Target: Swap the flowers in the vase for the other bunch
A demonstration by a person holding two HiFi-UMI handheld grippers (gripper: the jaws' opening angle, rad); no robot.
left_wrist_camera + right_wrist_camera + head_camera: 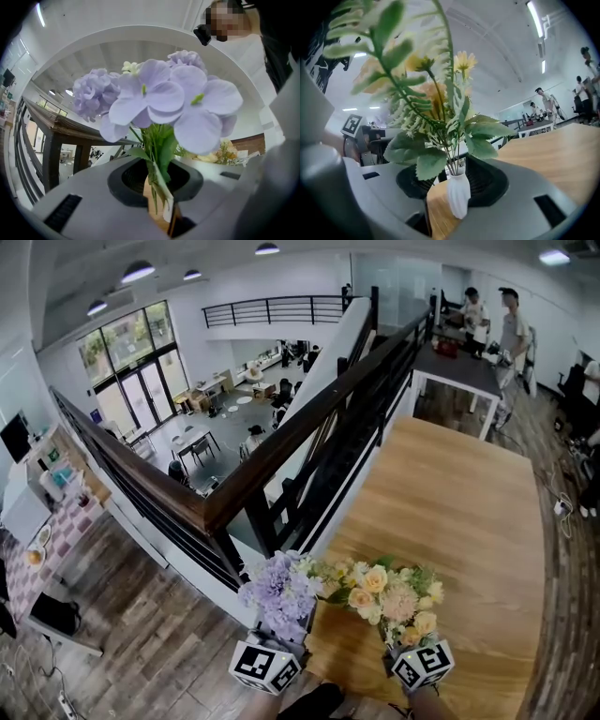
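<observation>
The left gripper (pixel 157 190) is clenched on the stems of the purple flower bunch (pixel 161 98). The right gripper (pixel 455 183) has its jaws wide apart around the small white vase (pixel 458 196) of yellow flowers (pixel 386 594), by the near edge of the wooden table (pixel 469 521).

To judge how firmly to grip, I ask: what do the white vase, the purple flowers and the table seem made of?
White vase: ceramic or plastic, matte, faintly ridged surface; the look leaves it open.
Purple flowers: probably artificial, fabric-like petals of flat even colour.
Table: wood or veneer, pale, visible grain, low sheen.
</observation>
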